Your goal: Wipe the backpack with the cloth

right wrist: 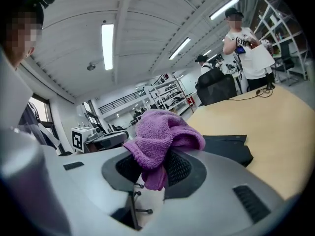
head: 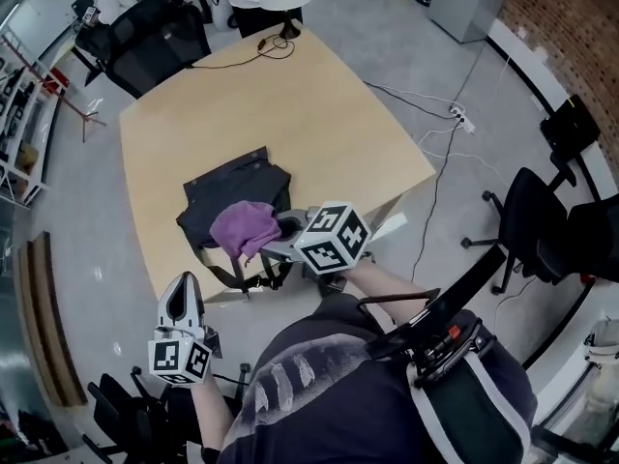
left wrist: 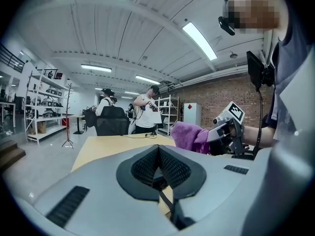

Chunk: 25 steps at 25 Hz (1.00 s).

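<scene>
While the right gripper (head: 277, 238) clamps the cloth (head: 242, 228), the backpack (head: 228, 188) lies straps nearward.

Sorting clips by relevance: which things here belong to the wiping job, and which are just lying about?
In the job: cloth, clamped in the right gripper; backpack; table under it.

Lying about: cable; power strip; chair; left gripper, shut on nothing.

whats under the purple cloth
The black backpack, flat on the table. The cloth, shut in the right gripper, covers part of it in the head view, so that patch cannot be seen.
</scene>
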{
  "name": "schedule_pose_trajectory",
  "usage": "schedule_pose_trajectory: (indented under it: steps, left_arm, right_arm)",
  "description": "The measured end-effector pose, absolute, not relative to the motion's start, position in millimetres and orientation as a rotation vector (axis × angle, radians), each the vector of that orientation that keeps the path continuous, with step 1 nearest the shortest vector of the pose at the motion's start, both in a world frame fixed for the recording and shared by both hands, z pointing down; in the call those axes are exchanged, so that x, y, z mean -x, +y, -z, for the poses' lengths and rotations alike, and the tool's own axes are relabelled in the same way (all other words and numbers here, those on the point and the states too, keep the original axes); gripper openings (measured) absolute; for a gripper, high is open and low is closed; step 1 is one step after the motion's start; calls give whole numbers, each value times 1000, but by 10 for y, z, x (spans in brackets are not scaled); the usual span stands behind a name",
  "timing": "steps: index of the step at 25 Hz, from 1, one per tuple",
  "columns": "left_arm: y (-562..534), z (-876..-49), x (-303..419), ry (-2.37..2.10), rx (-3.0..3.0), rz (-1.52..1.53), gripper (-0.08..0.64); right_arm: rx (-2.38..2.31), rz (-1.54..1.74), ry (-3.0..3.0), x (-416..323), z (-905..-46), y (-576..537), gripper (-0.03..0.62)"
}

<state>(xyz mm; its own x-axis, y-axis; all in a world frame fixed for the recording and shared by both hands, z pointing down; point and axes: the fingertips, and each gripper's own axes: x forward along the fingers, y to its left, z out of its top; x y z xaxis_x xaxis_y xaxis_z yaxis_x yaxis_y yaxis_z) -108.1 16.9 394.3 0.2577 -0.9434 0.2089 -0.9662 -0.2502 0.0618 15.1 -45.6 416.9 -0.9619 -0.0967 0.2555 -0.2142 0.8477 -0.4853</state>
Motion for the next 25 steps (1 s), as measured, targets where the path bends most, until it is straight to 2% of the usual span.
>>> schedule_pose_trajectory:
  steps: [13, 25]
  left_arm:
    - [1657, -3995, 1194, -1727, -2380, -110, 6]
    - [2092, -4155, 1094, -1627, -2392, -55, 6]
  right_arm:
    - [-306, -796, -2858, -171, -3934, 970, 101]
    - [-341, -783, -2899, -319, -3598, 1475, 101]
